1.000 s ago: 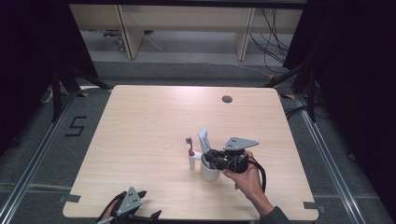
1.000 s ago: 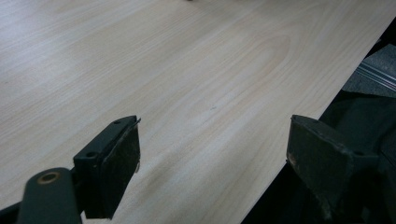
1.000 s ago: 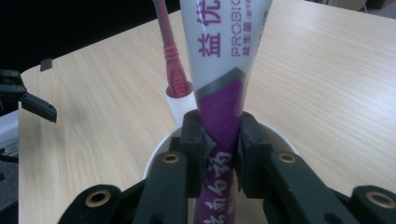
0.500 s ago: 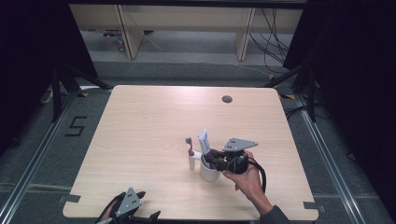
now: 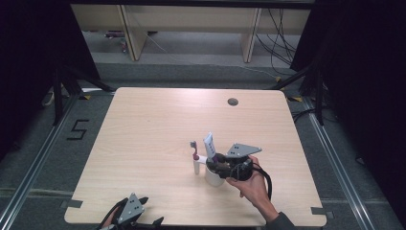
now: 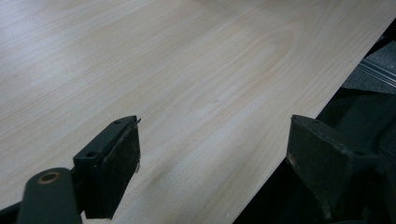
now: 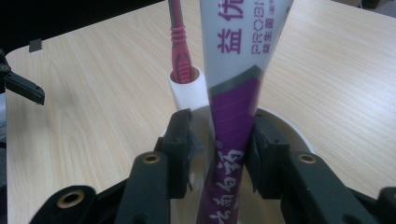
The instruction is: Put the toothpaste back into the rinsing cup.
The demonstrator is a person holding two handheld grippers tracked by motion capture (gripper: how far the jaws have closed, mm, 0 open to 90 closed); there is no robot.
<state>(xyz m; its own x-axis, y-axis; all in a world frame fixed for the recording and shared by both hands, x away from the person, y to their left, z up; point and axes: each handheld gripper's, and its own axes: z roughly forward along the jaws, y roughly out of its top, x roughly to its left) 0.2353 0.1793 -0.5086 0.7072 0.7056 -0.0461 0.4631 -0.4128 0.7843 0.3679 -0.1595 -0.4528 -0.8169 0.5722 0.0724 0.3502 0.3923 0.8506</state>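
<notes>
Fingers: right gripper (image 7: pixel 219 154) jaws sit either side of the toothpaste tube (image 7: pixel 233 116); we see a small gap on the left jaw's side, right jaw against the tube, so not clamped, loosely around it. Left gripper (image 6: pixel 212 172) jaws wide apart, nothing between them.

High view, right side: we see a hand (image 5: pixel 253 188) holding the right gripper (image 5: pixel 221 165) over a white cup (image 5: pixel 214 177), near-right of centre on the table (image 5: pixel 158 124).

High view, cup contents: tube (image 5: pixel 209 143) stands up out of the cup, tilted slightly. Toothbrush (image 5: pixel 194 149) stands in a small white holder (image 5: pixel 197 166) just left of the cup.

High view, left side: left gripper (image 5: pixel 132 221) at the table's near edge, near-left, well apart from the cup.

Left gripper view: bare wood tabletop (image 6: pixel 163 70), its edge running under the right jaw.

Right gripper view: purple-and-white tube upright in the cup (image 7: pixel 289 128), lower part inside the rim. Red toothbrush (image 7: pixel 180 51) handle in the holder (image 7: pixel 189 91) just beyond the cup. Left gripper (image 7: pixel 21 84) far off at left.
</notes>
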